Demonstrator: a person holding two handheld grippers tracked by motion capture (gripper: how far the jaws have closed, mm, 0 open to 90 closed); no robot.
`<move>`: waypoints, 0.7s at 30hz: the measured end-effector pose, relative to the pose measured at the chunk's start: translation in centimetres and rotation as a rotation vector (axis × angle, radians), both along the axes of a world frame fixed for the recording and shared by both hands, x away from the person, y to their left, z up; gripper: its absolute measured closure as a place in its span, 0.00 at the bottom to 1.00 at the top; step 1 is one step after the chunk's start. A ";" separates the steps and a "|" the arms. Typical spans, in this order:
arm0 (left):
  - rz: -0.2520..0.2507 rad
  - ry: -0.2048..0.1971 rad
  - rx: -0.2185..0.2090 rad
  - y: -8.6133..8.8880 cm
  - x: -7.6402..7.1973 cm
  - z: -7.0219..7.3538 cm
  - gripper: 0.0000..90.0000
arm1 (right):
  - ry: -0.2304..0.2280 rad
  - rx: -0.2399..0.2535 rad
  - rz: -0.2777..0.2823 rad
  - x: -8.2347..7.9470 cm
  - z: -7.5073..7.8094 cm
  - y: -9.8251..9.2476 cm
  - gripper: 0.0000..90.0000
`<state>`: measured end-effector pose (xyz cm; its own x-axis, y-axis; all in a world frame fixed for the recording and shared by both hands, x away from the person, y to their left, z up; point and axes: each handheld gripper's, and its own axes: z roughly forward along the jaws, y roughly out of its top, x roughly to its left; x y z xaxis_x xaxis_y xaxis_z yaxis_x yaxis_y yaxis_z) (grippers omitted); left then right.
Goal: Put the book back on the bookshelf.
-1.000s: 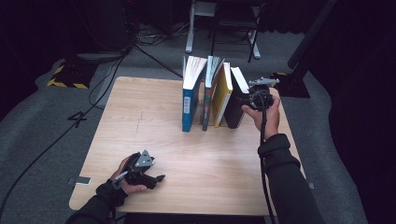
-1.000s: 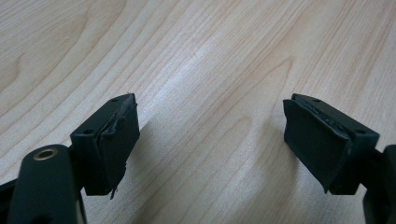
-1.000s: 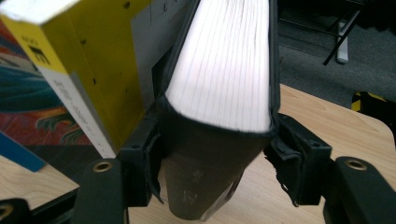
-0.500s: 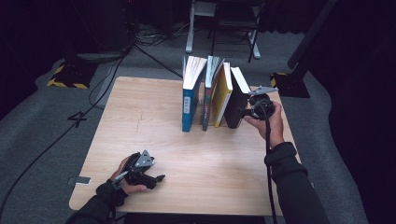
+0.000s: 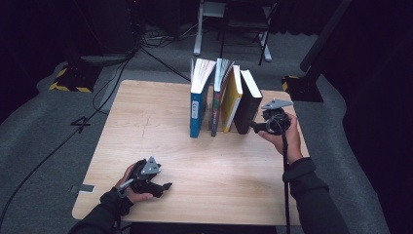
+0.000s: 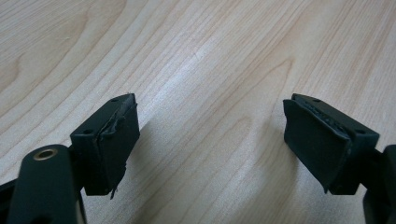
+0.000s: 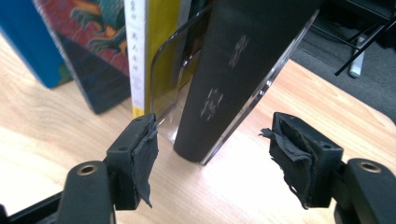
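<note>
Several books stand in a row on the wooden table (image 5: 146, 122): a blue one (image 5: 196, 109), a dark patterned one (image 5: 215, 107), a yellow one (image 5: 232, 100) and a black one (image 5: 248, 102) that leans left. My right gripper (image 5: 254, 127) points at the black book's lower right side. In the right gripper view the black book (image 7: 233, 70) rests against a clear bookend (image 7: 266, 88), just ahead of my right gripper (image 7: 212, 154). Its jaws have just been opening; the pads touch nothing. My left gripper (image 5: 165, 186) lies open at the front left, with bare wood between its jaws (image 6: 210, 135).
Behind the table stand metal chair legs (image 5: 229, 29), and cables run across the grey floor. A dark stand base (image 5: 307, 83) sits past the table's right far corner. A yellow-and-black striped base (image 5: 73, 78) is at the far left.
My right hand has come down and toward the person, from beside the black book's top to its lower edge. The left hand has kept still.
</note>
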<state>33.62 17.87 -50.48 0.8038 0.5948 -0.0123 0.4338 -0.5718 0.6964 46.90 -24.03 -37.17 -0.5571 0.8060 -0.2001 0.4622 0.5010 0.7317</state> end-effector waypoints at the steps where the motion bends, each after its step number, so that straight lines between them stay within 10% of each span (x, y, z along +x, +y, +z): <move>1: 0.000 0.000 0.000 0.0 0.0 0.0 0.21 | 0.000 -0.001 0.003 -0.2 0.0 -0.1 0.37; 21: 0.000 0.000 0.000 0.0 0.0 0.0 0.21 | -0.032 0.002 0.092 -4.0 -2.1 -2.8 0.36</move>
<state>33.61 17.87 -50.49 0.8035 0.5951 -0.0124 0.4339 -0.5713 0.6967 42.88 -26.85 -39.30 -0.6220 0.7524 -0.2170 0.3910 0.5385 0.7464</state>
